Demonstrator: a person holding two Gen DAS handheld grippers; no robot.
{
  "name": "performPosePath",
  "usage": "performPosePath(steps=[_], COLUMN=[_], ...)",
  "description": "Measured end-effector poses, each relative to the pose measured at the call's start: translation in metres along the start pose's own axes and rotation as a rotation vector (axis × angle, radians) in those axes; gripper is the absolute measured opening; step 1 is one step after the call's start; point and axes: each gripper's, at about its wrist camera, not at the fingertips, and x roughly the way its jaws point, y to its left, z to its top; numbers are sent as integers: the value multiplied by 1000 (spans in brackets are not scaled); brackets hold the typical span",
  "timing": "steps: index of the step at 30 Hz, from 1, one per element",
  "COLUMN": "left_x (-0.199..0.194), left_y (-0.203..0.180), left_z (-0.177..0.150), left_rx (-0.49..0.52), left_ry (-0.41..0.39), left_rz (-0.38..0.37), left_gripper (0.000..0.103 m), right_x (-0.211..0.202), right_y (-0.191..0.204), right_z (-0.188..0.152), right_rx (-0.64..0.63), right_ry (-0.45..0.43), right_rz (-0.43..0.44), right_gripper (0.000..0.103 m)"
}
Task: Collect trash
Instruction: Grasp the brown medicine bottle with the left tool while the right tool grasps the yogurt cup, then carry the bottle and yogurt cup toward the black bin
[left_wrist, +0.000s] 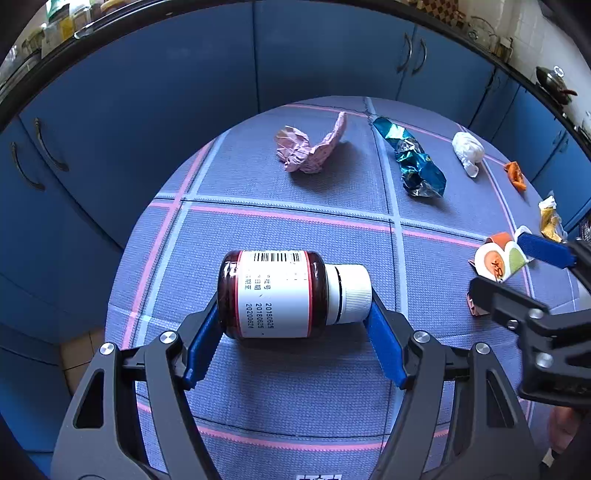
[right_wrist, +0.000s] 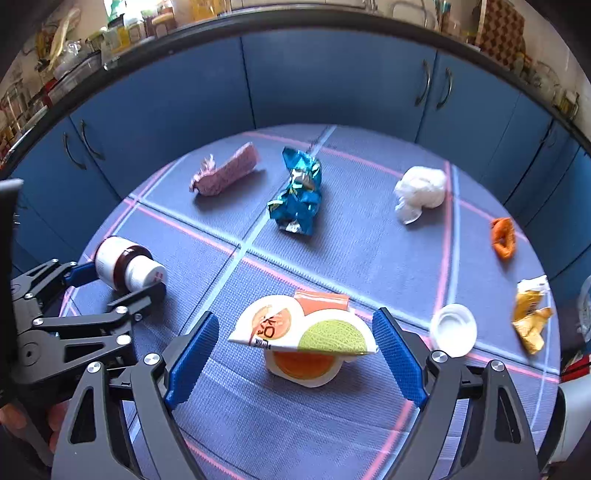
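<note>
Left gripper (left_wrist: 293, 319) clamps the bottle (left_wrist: 291, 293) — label reads 20180625; right gripper (right_wrist: 295, 341) spread wide, straddling the melon-print wrapper (right_wrist: 306, 338), bare cloth (right_wrist: 295, 417) toward six o'clock.

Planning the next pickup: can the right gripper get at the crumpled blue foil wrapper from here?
Probably not directly: the melon-print packet sits between the open right gripper fingers, in line with the blue foil wrapper beyond.

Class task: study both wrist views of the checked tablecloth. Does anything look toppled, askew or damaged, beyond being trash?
Yes. The brown bottle lies on its side, cap on, between the left gripper fingers. The melon-print carton between the right gripper fingers is squashed flat. A loose white lid lies beside it. Nothing looks spilled.
</note>
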Motion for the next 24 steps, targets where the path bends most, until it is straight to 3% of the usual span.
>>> performPosePath(steps=[8, 24], left_x=[-1, -48], left_y=[-3, -50], left_z=[0, -3], left_rx=[-2, 65], left_ry=[-2, -67], left_rz=[-13, -53], left_gripper=[72, 71], right_x=[-2, -72], right_y=[4, -21], right_z=[-7, -36], right_rx=[-17, 8], right_ry=[-25, -131], right_rz=[-49, -117], right_gripper=[76, 76])
